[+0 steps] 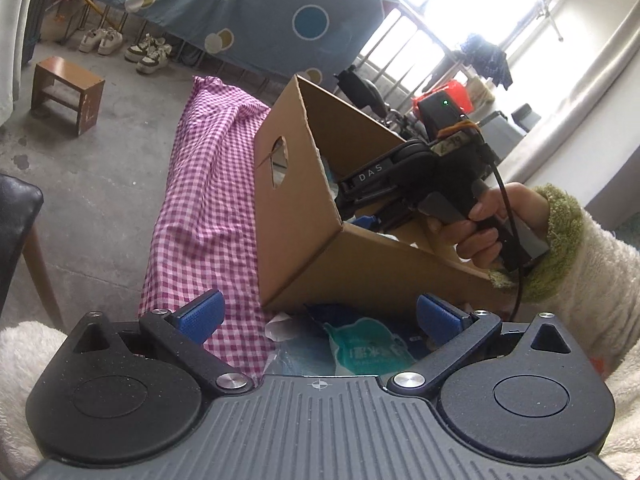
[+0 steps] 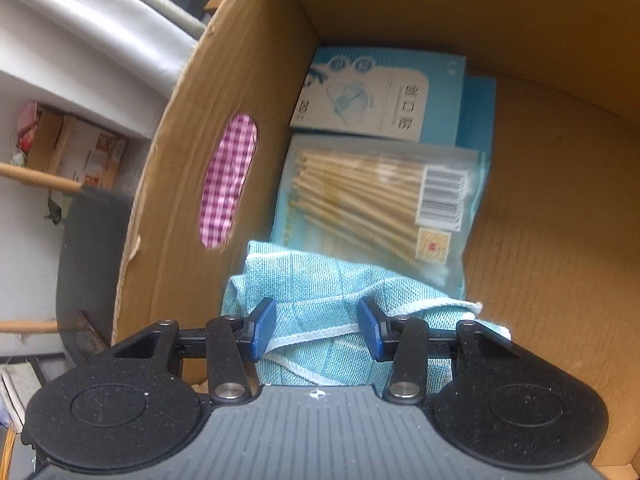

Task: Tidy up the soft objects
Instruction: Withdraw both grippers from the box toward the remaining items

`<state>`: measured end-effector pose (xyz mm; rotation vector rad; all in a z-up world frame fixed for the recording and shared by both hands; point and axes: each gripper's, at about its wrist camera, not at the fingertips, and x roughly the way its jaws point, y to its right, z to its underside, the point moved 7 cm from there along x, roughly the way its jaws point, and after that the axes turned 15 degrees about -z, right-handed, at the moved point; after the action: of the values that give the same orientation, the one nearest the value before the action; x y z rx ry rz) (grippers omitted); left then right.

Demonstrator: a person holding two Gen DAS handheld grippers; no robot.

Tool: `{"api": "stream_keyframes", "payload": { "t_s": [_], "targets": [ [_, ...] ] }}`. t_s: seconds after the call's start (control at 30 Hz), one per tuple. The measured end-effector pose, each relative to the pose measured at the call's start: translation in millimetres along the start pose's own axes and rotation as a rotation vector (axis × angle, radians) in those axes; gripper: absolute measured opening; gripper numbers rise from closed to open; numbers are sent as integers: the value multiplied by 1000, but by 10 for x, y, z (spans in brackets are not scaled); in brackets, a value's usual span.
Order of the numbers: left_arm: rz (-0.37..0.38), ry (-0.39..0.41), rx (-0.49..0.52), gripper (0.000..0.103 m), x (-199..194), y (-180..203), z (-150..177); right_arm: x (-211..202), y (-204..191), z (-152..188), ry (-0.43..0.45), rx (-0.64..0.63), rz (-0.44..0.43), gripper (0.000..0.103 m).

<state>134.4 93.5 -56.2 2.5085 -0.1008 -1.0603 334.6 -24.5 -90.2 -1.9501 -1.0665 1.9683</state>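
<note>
We find the right gripper [image 2: 316, 328] inside the cardboard box [image 2: 400, 4], pointing steeply down, its blue pads partly parted with a folded teal cloth [image 2: 320, 280] between them. Both pads appear to press the cloth's sides, so we take it as grasped; the cloth's lower part is hidden behind the gripper body.

Beyond the cloth, on the box floor, lies a clear bag of cotton swabs [image 2: 376, 200] with a barcode sticker, and past that a pale blue packet [image 2: 376, 92] printed with Chinese characters we cannot read with certainty. A second blue packet sits under it, mostly covered. Pink checked fabric shows through the box's oval handle hole [image 2: 228, 180].

From the left wrist view, the left gripper [image 1: 320, 314] stands wide open, holding nothing, above a pile of plastic-wrapped packets [image 1: 368, 352] on the pink checked cover [image 1: 208, 200] over the bench. One packet carries white characters, cut off by the gripper. The right tool's body reads "DAS". A hand [image 1: 480, 232] in a fleecy sleeve grips its handle.
</note>
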Motion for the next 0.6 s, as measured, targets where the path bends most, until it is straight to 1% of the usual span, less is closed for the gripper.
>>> {"api": "stream_keyframes", "payload": {
  "t_s": [0.17, 0.3, 0.33, 0.4, 0.47, 0.53, 0.6],
  "targets": [
    [-25, 36, 22, 102, -69, 62, 24, 10, -17, 24, -8, -5, 8, 49],
    [-52, 65, 54, 102, -119, 104, 30, -154, -65, 15, 43, 1, -26, 50],
    [-57, 67, 63, 102, -132, 120, 38, -252, -115, 27, 74, -9, -45, 52],
    [-68, 68, 79, 103, -150, 152, 57, -466, -212, 82, 137, -33, -69, 60],
    [-78, 73, 84, 103, -170, 170, 64, -725, -324, 174, 210, -77, -81, 60],
    [-85, 78, 87, 103, -196, 180, 62, -987, -464, 235, 279, -133, -71, 64],
    [-92, 89, 88, 103, -230, 189, 58, -1247, -598, 364, 359, -191, -65, 77]
  ]
}}
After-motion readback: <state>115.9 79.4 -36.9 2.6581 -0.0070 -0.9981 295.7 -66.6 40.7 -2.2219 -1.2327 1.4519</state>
